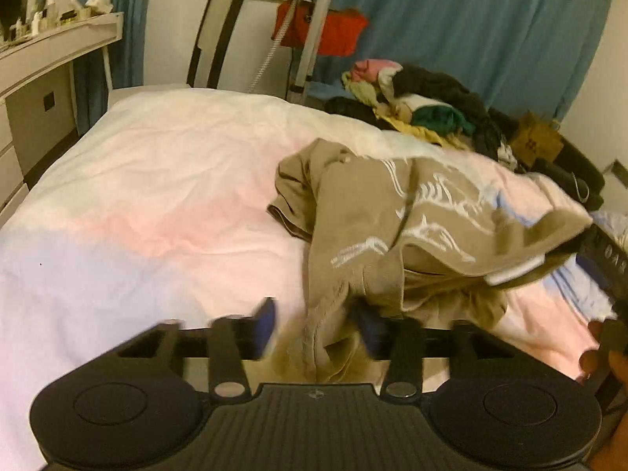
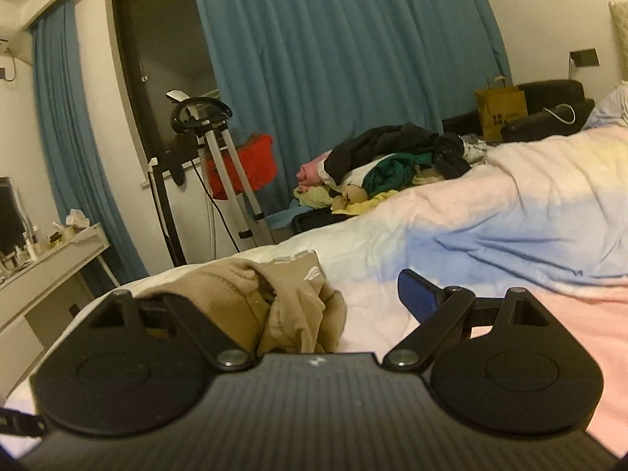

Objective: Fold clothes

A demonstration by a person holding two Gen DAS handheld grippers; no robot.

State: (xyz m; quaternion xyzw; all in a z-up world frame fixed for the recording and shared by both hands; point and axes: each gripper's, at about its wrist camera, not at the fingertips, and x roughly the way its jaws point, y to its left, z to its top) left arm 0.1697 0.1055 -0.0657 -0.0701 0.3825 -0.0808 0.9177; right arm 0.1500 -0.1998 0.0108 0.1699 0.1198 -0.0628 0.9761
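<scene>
Bedding fills most of both my views: a wide duvet (image 1: 157,180) in washed-out pink, white and pale blue, rumpled all over. Behind it hang blue curtains (image 2: 333,47), and at the far edge of the bed sits a heap of unfolded laundry (image 2: 392,157) in black, green, yellow and pink. A white dresser (image 1: 47,62) with small clutter on top stands off to the left, and a metal stand with a red cloth (image 1: 337,33) draped on it is near the window; a brown paper bag (image 2: 500,112) rests beyond the heap. On the duvet, toward the right side in my left view, lies the piece I am working on, a tan garment (image 1: 392,212) with a white skeleton-like print, bunched up and partly lifted. My left gripper (image 1: 314,325) has its blue fingers spread, with a hanging fold of the tan cloth between them; motion blur hides whether the pads actually press it, so I cannot tell if it is gripping. My right gripper (image 2: 337,306) is spread wide, its right blue finger (image 2: 418,294) bare over the duvet, while the left finger is buried behind the bunched tan fabric, which lies against that side.
</scene>
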